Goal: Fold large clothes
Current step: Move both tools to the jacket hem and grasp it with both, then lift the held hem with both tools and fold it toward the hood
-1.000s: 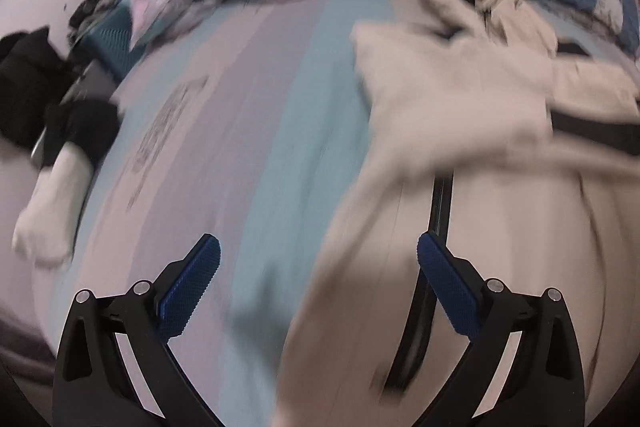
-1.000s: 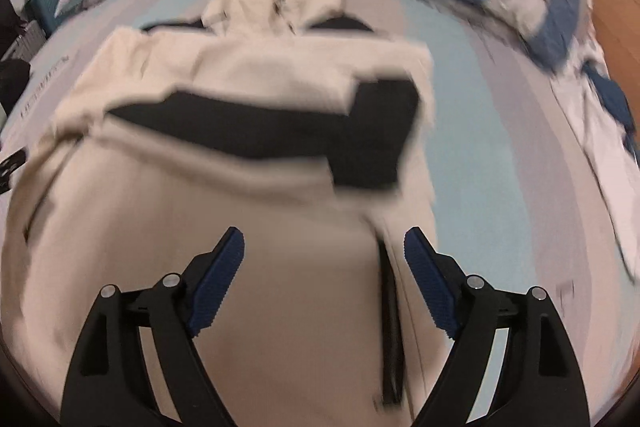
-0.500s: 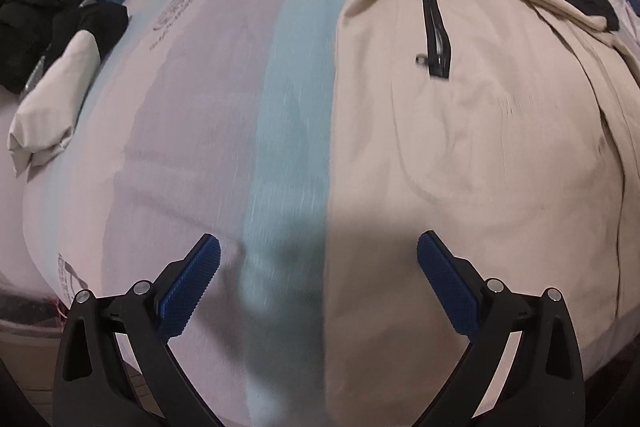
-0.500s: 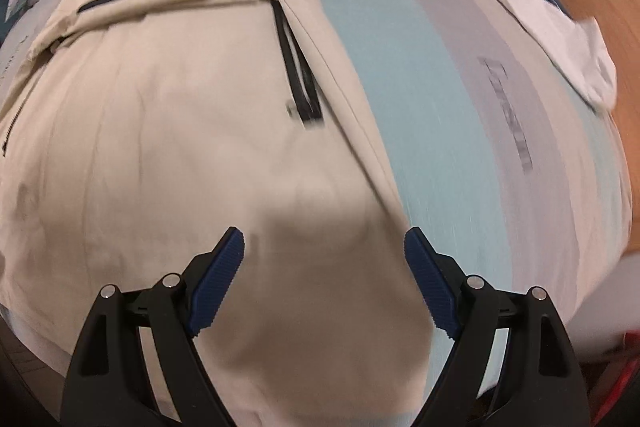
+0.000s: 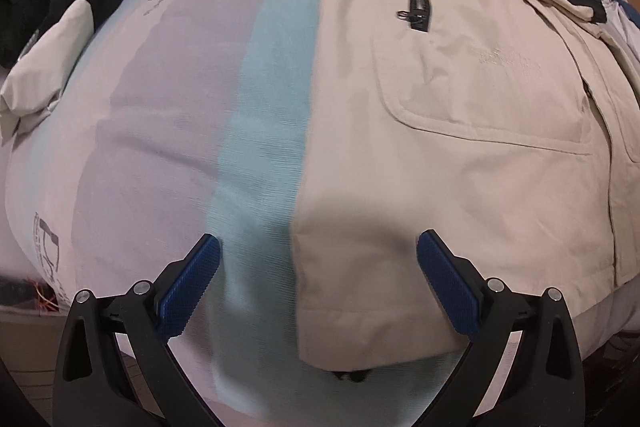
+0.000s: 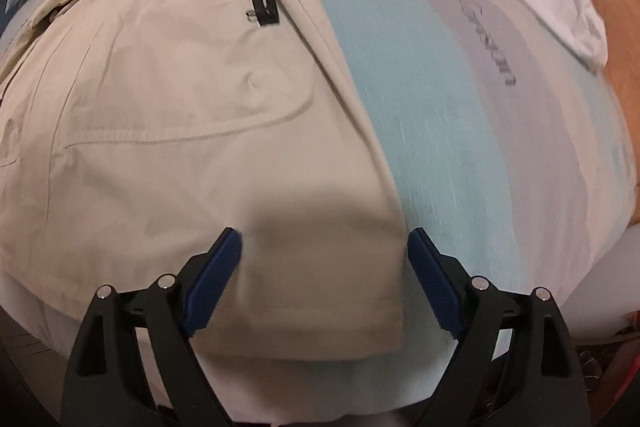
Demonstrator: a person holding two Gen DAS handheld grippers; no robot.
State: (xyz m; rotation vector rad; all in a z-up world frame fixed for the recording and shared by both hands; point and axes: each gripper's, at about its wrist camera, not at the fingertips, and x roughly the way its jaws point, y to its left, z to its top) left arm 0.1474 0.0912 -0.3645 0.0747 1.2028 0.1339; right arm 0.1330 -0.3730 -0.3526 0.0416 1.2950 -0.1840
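Left wrist view: left gripper (image 5: 318, 287) jaws spread wide, nothing between the blue pads (image 5: 190, 285), hovering above the near edge of the striped bedsheet (image 5: 168, 99). The beige jacket (image 5: 460, 131) lies flat on the bed, front up, sleeves folded across the chest at the far end. Its long axis runs away from the camera, hem nearest and hood end farthest. The jacket's left side edge runs down the view and ends at the hem corner (image 5: 308, 343), which sits between the two fingers, nearer the middle than either pad. Left pad is over bare sheet, right pad over jacket cloth. Chest pocket zip (image 5: 418, 1) far ahead. Off to the far left, a folded pale garment (image 5: 44, 63) and dark clothes (image 5: 60, 3), well apart from the jacket. Right wrist view: right gripper (image 6: 324, 275) likewise open and empty. Here the jacket's right hem corner (image 6: 390, 335) lies just inside the right pad (image 6: 434, 287), left pad over cloth. White garment (image 6: 560, 3) at far right, apart. Judgement: each claw is lined up over its own hem corner, both about equally near. The next move looks like a straight drop and pinch at both corners, then carrying the hem away along the long axis toward the hood. Whether either claw touches the cloth cannot be told.
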